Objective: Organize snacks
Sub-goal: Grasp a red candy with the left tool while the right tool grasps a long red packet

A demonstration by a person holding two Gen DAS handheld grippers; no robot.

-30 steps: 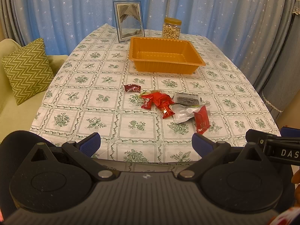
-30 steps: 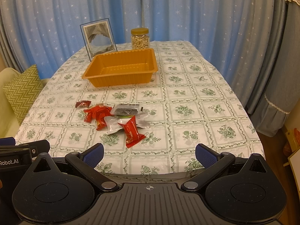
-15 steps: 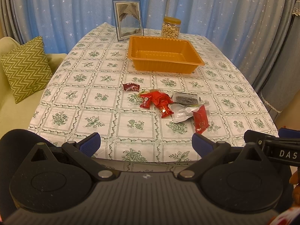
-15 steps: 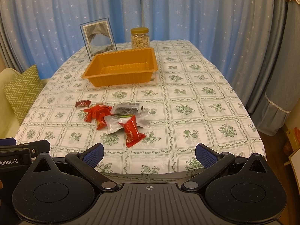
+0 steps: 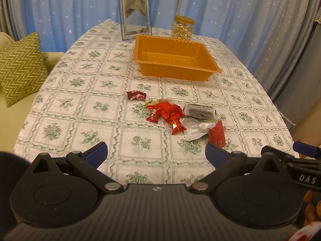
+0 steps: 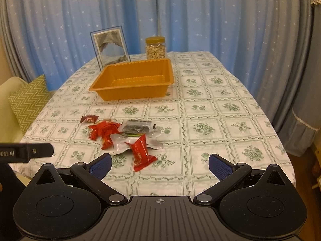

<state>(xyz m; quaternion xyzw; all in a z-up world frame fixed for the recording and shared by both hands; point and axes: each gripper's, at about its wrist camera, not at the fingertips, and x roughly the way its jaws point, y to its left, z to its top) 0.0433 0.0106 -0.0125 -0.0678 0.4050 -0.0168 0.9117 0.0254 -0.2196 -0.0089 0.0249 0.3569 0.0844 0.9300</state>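
1. On the table (image 5: pixel 84 108), under a green-flowered cloth, everything lies within reach; a blue starred curtain (image 6: pixel 200 20) hangs behind it and a zigzag cushion (image 5: pixel 20 66) sits off the edge at 9 o'clock.
2. The orange tray (image 5: pixel 176 72) stands empty at 12 o'clock in the left view, with a photo frame (image 5: pixel 134 16) just behind it at 11 and a nut jar (image 5: pixel 182 28) just behind it at 1.
3. The snacks sit in a loose heap between the tray and the grippers, well apart from the tray: a silver pouch (image 6: pixel 120 143) at the bottom, a clear pack (image 6: pixel 138 127) of something dark at the heap's 12, overlapping red wrappers (image 6: pixel 104 130) at its 9, and one red bar (image 6: pixel 141 152) tilted across the pouch at 6.
4. A small dark-red sweet (image 5: pixel 136 95) lies alone just beside the heap, at its 10 o'clock.
5. The left gripper (image 5: pixel 156 154) and the right gripper (image 6: pixel 159 165) both hover over the near edge, jaws spread wide, holding nothing.
6. Judgement: no snack is in the tray yet, so the step in hand is the first approach. The next move probably calls for the right gripper to drop toward 11 o'clock onto the red bar, the topmost piece, and close across its narrow width, keeping clear of the pouch beneath.
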